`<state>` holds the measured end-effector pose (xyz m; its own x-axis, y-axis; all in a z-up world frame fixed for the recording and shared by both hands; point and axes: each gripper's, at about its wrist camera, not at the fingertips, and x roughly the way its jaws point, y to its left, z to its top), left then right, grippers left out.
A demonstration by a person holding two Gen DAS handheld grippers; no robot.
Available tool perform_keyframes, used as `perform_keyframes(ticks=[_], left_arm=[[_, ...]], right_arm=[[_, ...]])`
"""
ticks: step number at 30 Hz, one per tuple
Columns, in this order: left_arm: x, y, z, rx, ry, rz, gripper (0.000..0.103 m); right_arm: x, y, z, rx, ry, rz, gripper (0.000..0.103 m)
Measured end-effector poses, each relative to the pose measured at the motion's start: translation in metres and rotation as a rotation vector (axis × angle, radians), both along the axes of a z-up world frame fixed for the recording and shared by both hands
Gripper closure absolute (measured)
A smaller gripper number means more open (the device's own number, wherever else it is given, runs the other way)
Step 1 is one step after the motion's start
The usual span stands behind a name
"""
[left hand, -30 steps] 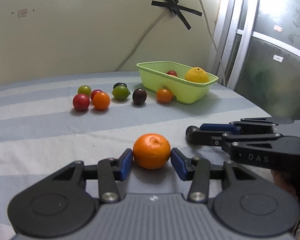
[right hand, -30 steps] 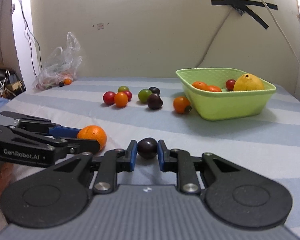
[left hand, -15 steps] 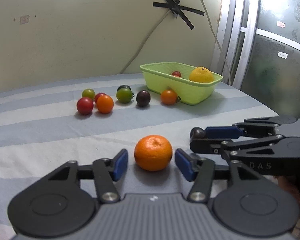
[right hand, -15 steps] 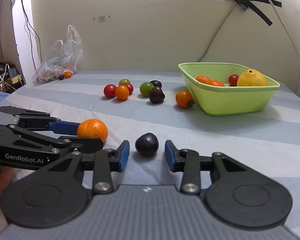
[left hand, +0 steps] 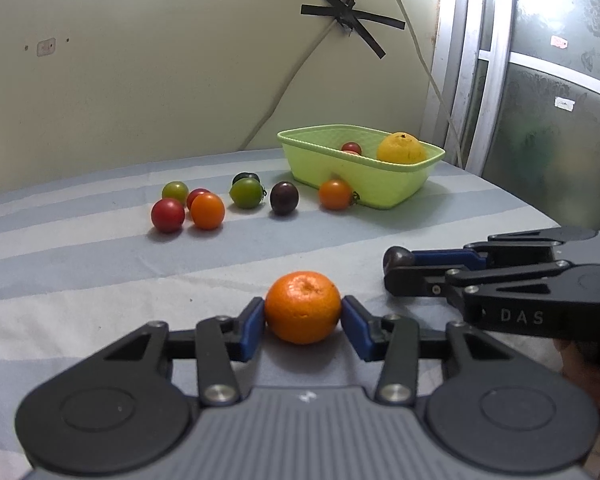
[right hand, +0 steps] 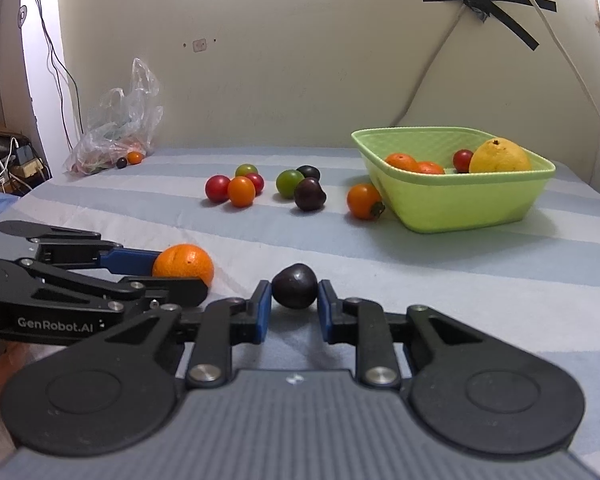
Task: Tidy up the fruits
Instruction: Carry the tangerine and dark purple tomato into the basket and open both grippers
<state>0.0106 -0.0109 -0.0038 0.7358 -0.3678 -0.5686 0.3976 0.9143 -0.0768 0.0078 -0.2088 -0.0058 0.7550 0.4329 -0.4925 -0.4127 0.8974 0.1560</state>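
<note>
Fruits: the orange at bottom centre is pinched by the left gripper, whose jaws have just closed on it. The right gripper has just closed on the plum. Either round fruit may slip out when lifted, I think. The basket, at right, holds a yellow fruit, two oranges and a tomato.

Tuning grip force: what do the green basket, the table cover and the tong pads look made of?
Green basket: looks like moulded plastic, slightly glossy, with a woven-look rim. Table cover: seems woven fabric, matte, striped blue and white, faintly nubbly. Left tongs pads: blue, matte, probably rubber or soft plastic; the black arms look like hard plastic, though that is uncertain.
</note>
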Motion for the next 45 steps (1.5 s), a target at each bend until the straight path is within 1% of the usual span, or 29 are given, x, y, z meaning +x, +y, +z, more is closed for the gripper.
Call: perform_keyframes(ticks=[12,21,25,33,45], left_arm=[[-0.005,-0.002,0.001,0.027,-0.022,0.007,0.061],[-0.006,-0.002,0.001,0.028,-0.025,0.009,0.061],[-0.005,-0.001,0.001,0.018,-0.018,0.008,0.061],[0.002,0.009,0.001,-0.041,0.016,0.016,0.061],[0.003,0.008,0.001,-0.039,0.019,0.016,0.061]], right_arm=[[-0.002,-0.003,0.001,0.009,-0.008,-0.02,0.076],[-0.004,-0.007,0.002,0.032,-0.027,-0.055,0.076],[-0.004,-0.009,0.002,0.039,-0.033,-0.061,0.076],[-0.007,-0.01,0.002,0.052,-0.04,-0.072,0.076],[-0.006,-0.012,0.001,0.065,-0.036,-0.062,0.076]])
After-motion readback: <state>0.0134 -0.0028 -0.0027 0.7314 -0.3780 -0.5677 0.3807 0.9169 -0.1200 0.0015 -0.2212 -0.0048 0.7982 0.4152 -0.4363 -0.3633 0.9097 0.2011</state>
